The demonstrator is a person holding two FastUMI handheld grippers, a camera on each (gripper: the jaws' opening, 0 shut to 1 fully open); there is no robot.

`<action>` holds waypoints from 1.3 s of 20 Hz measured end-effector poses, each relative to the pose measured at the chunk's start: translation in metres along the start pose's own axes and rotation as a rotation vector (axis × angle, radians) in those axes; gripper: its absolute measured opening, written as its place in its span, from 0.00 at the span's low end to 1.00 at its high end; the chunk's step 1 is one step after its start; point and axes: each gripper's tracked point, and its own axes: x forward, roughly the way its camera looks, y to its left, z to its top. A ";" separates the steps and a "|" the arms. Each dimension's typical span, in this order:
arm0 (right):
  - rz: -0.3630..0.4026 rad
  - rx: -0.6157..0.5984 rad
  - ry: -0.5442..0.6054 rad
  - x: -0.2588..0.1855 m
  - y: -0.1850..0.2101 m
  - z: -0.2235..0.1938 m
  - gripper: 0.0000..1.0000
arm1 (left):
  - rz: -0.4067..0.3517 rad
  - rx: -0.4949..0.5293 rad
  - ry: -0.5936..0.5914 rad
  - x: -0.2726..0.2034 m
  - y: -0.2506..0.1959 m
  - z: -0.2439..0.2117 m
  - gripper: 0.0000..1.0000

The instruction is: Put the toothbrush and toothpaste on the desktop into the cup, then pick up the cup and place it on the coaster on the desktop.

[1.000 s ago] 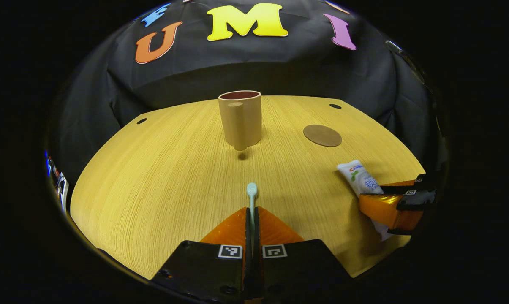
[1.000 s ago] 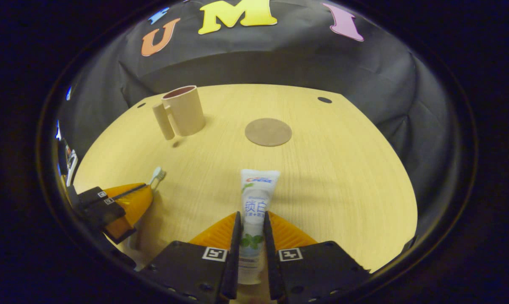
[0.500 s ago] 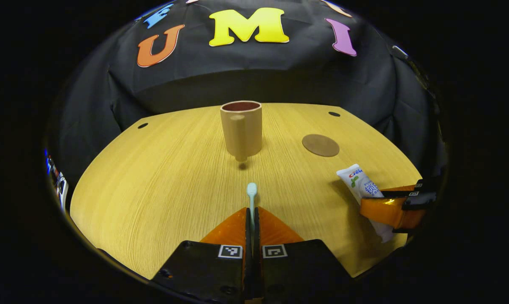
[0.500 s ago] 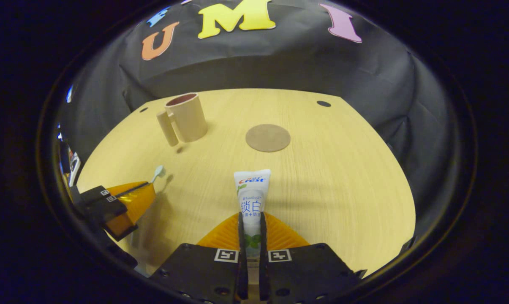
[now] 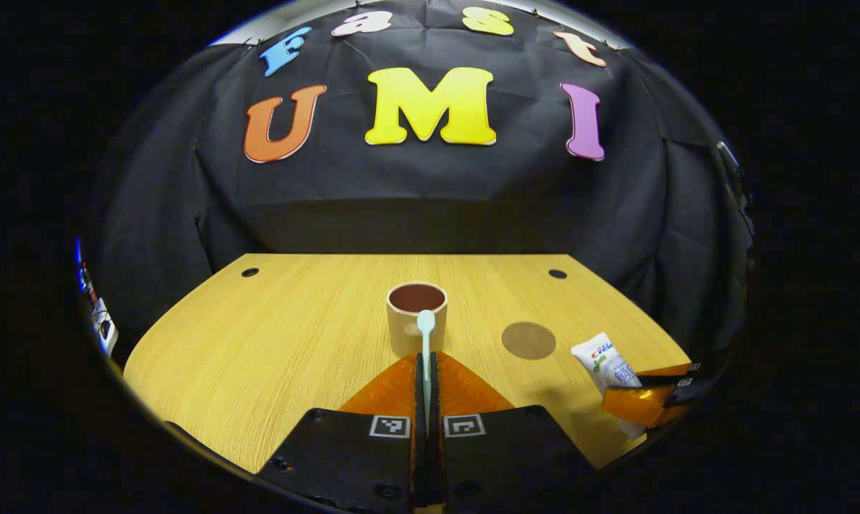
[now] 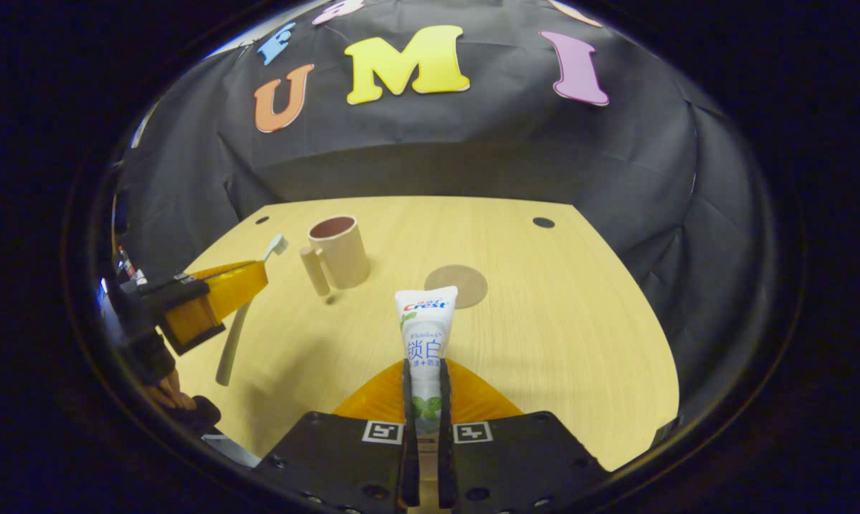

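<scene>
Now the left gripper [image 5: 427, 371] jaws clamp the toothbrush [image 5: 425, 332], cup [image 5: 416, 307] just ahead; the right gripper [image 6: 425, 378] jaws clamp the toothpaste [image 6: 425, 335], coaster [image 6: 456, 285] beyond, bare table [image 6: 579, 343] rightward.

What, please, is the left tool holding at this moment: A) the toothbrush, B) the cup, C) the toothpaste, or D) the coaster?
A: the left tool is shut on the toothbrush, whose head points toward the cup; the toothpaste sits in the right tool.
</scene>
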 end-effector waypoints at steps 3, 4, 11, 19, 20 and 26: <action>-0.002 0.003 -0.049 -0.014 -0.002 0.026 0.11 | -0.001 -0.039 -0.097 0.012 0.007 0.049 0.03; -0.008 0.001 -0.068 -0.018 -0.004 0.036 0.11 | -0.001 -0.050 -0.135 0.017 0.010 0.065 0.03; -0.043 0.013 -0.123 -0.035 -0.020 0.059 0.11 | -0.040 -0.086 -0.317 0.081 0.016 0.135 0.03; -0.050 0.130 -0.081 -0.020 -0.031 0.020 0.12 | -0.085 -0.106 -0.449 0.129 0.015 0.163 0.03; -0.048 0.134 -0.072 -0.017 -0.031 0.014 0.11 | -0.089 -0.116 -0.450 0.136 0.014 0.162 0.03; -0.050 0.155 -0.024 -0.004 -0.034 -0.002 0.08 | -0.081 -0.130 -0.411 0.163 0.014 0.145 0.03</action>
